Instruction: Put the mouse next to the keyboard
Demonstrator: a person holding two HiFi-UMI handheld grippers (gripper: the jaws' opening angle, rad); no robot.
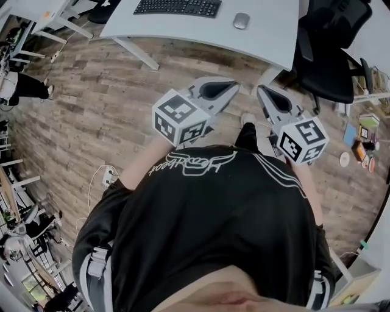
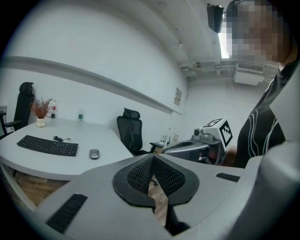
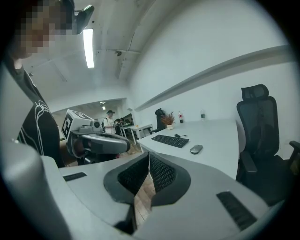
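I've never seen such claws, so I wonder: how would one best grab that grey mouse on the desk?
Probably across the long sides of the mouse, coming down from above: it lies flat, low and rounded, on the desk, apart from the keyboard.

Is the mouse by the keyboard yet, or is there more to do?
Nothing looks done. The mouse lies on the desk, a gap away from the keyboard. In hand: nothing; the left gripper and right gripper are shut, empty, short of the desk. To do: grip the mouse, set it beside the keyboard.
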